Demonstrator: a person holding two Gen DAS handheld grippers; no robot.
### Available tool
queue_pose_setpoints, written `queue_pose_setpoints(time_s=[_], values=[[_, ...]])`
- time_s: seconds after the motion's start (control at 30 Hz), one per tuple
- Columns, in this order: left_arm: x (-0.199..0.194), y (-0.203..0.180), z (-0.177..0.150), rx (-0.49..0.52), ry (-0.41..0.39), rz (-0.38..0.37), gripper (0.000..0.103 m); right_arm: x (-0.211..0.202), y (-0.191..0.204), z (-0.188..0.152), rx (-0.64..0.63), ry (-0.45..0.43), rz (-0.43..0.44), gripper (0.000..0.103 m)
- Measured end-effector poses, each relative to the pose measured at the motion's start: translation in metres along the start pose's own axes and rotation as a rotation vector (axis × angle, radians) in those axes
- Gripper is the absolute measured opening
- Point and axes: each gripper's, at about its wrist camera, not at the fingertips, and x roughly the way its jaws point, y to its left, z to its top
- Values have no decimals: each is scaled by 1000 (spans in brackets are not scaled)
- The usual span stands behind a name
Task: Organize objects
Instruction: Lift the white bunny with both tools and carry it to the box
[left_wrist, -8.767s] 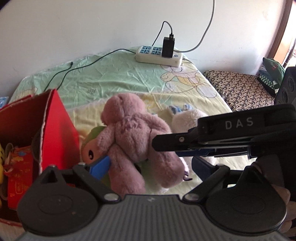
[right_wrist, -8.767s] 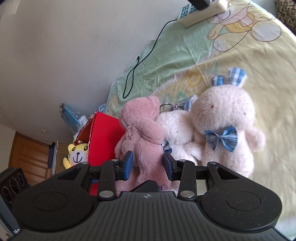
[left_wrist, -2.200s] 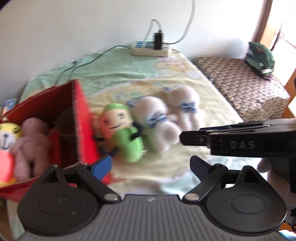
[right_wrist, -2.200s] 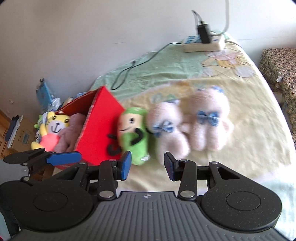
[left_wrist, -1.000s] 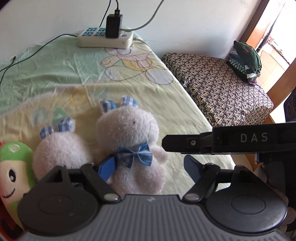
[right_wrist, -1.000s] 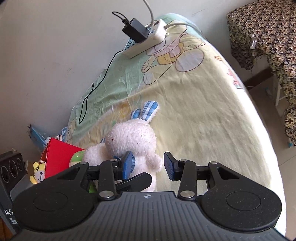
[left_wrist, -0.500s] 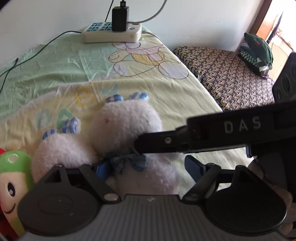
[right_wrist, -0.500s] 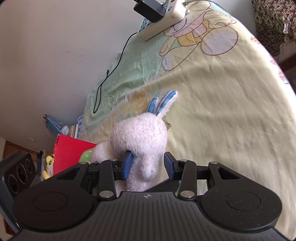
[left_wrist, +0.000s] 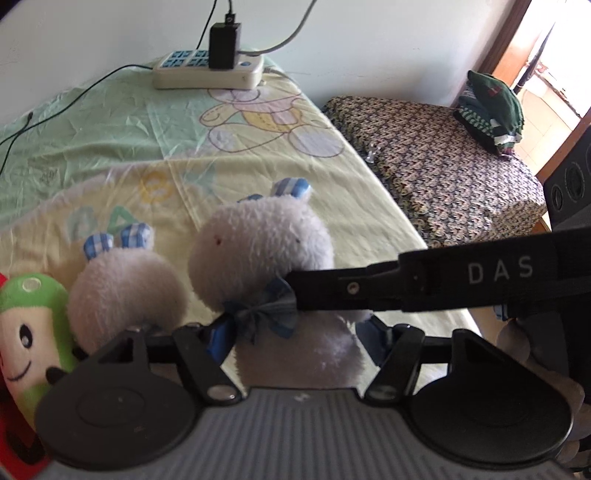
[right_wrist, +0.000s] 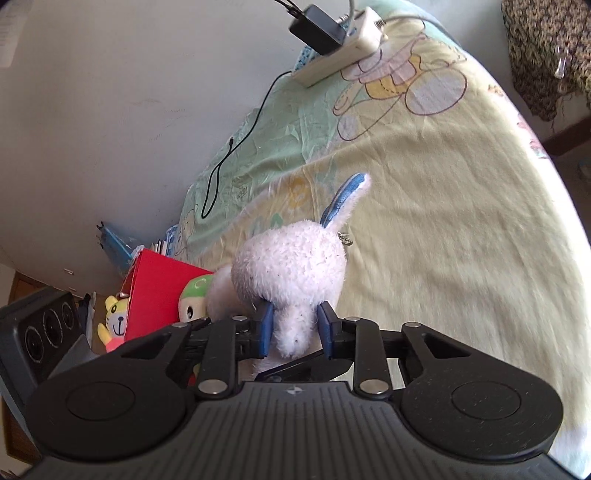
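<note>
Fingers first: my right gripper (right_wrist: 293, 330) has its two blue pads pressed into the neck of the white bunny (right_wrist: 291, 273), just under its round head — clamped on it, plush bulging between them. My left gripper (left_wrist: 295, 338) sits spread wide, its blue fingertips (left_wrist: 218, 338) flanking the same bunny's body without squeezing; whether they touch the fur I cannot tell. From the left wrist, the right tool comes in from 3 o'clock as a black bar marked DAS, ending at the bunny's blue bow tie (left_wrist: 262, 314).

At 9 o'clock of the bunny, touching it, lies a smaller white bunny (left_wrist: 123, 288) with checked blue ears, and beyond that at 9 o'clock a green plush (left_wrist: 31, 325). In the right wrist view a red box (right_wrist: 159, 291) stands past the green plush, a yellow tiger toy (right_wrist: 114, 323) beside it.

All rest on a yellow-green sheet (left_wrist: 110, 122). Far off at 12 o'clock — a power strip (left_wrist: 208, 72) with a black charger (left_wrist: 223, 46) plugged in, against the wall.
</note>
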Motion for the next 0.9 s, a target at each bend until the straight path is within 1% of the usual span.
queue_pose_setpoints(time_s=[0.27, 0.43, 0.67, 0.9], values=[[-35, -16, -27, 32, -15, -54, 68, -29, 23, -33, -58, -26, -44, 28], [-57, -16, -46, 43, -31, -60, 68, -36, 40, -52, -73, -23, -51, 28], [-93, 3, -70, 60, -58, -75, 68, -33, 73, -76, -99, -10, -53, 28], [-140, 39, -87, 73, -111, -85, 68, -20, 120, -98, -123, -31, -40, 28]])
